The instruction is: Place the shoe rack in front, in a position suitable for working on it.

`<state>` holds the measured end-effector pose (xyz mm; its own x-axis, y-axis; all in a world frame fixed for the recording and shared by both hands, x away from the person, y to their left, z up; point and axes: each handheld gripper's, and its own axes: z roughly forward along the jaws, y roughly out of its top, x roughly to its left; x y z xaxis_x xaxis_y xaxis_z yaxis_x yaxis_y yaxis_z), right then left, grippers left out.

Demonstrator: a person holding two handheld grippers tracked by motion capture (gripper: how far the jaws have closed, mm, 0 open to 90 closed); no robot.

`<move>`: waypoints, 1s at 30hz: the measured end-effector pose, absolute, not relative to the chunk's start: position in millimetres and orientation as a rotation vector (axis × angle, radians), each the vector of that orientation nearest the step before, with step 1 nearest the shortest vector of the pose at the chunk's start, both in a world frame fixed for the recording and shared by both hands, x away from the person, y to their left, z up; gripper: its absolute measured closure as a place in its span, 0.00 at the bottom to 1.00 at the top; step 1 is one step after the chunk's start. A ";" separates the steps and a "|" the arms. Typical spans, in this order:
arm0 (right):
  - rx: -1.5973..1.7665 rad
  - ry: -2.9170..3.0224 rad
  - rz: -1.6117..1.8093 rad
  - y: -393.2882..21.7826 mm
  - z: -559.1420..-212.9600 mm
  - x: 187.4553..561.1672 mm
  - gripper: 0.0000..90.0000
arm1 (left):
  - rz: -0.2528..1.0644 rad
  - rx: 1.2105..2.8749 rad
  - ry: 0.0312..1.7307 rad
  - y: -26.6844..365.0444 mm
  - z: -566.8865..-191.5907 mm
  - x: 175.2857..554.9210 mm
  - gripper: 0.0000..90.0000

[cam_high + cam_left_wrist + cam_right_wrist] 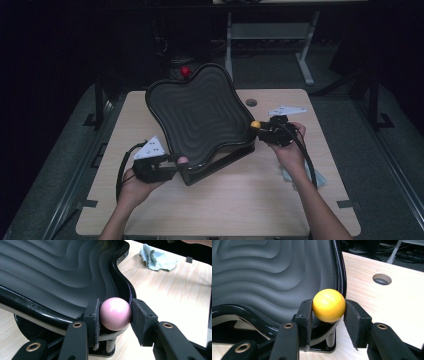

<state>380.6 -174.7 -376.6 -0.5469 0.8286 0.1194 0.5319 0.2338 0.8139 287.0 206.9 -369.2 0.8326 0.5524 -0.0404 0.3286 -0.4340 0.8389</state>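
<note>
Overhead, the black ridged tray [200, 115] hangs tilted above the table [240, 200], its far side raised, borne between the two grippers. Left gripper [115, 315]: its fingers [93, 317] stand partly spread and pinch the pink ball [115, 313] at the tray's near corner, pads touching both sides. Right gripper [328, 308]: likewise partly spread, pinching the yellow ball [328, 305] at the tray's rim. A blue cloth [157, 258] lies well beyond the fingers.
</note>
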 end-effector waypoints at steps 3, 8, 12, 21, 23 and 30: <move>1.252 2.179 1.212 -174.8 -375.4 377.2 0.65 | 0.293 2.060 0.645 206.5 -369.2 284.6 0.67; 1.243 2.160 1.211 -176.8 -371.9 367.5 0.67 | 0.298 2.056 0.651 205.7 -369.4 278.6 0.67; 1.254 2.156 1.214 -181.1 -374.9 359.6 0.71 | 0.295 2.050 0.645 203.8 -370.2 275.4 0.67; 1.270 2.150 1.204 -182.5 -373.0 364.8 0.78 | 0.267 2.064 0.615 190.3 -370.1 269.2 0.67; 1.269 2.148 1.191 -181.0 -371.8 368.3 0.79 | 0.263 2.066 0.604 186.4 -370.3 266.9 0.67; 1.275 2.155 1.160 -176.6 -372.7 373.6 0.80 | 0.253 2.079 0.572 174.0 -370.1 259.9 0.67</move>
<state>373.6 -176.6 -372.7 -0.5163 0.8523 0.0835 0.5391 0.2477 0.8050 259.9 174.0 -370.1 0.8702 0.4909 -0.0432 0.2987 -0.4558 0.8385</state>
